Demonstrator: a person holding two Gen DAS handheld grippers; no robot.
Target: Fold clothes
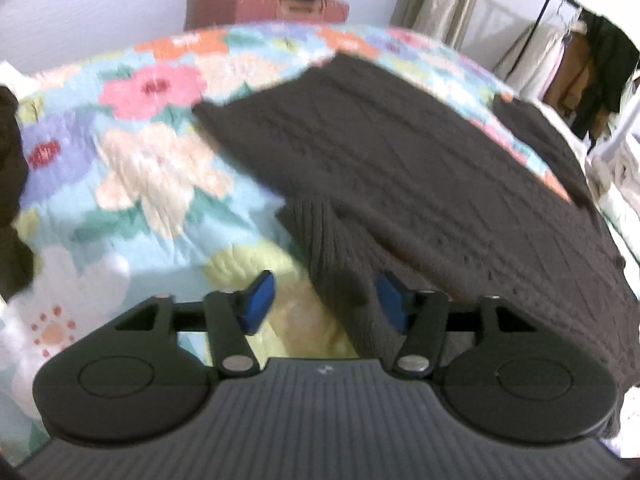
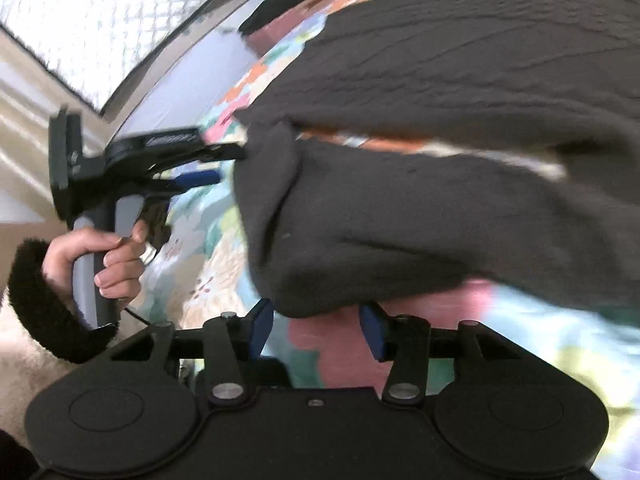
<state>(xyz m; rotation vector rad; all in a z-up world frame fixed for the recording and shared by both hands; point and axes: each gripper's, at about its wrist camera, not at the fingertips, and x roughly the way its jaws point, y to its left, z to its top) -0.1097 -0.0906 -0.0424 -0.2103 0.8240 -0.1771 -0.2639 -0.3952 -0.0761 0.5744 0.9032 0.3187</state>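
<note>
Left wrist view. The dark knit sweater [image 1: 420, 152] lies spread flat across the floral quilt [image 1: 132, 160], most likely laid out that way so its edges can be squared before folding. A ribbed strip of it, a cuff or hem, runs down toward the camera and passes between the fingers of the left gripper [image 1: 326, 300]. The blue pads [image 1: 258, 300] stand apart with quilt visible beside the fabric; they do not press on it. Jaws parted, nothing gripped. Background: a reddish box [image 1: 256, 8] with dark clothing on top, and a clothes rack [image 1: 576, 60] at right, both well away from the work.

Right wrist view. The same sweater [image 2: 460, 140] fills the upper right; one part is doubled over the body, so a first fold seems to be in place. A rounded fold edge sits just above the right gripper [image 2: 316, 330], whose pads are spread, with quilt showing between them and no cloth clamped. At left, a hand [image 2: 100, 256] in a fuzzy black sleeve [image 2: 44, 304] grasps the handle of the left gripper [image 2: 224, 164], its tips at the sweater's edge.

Judgement: both jaws free of the cloth suggests that a fold has been laid down and a new hold comes next.
</note>
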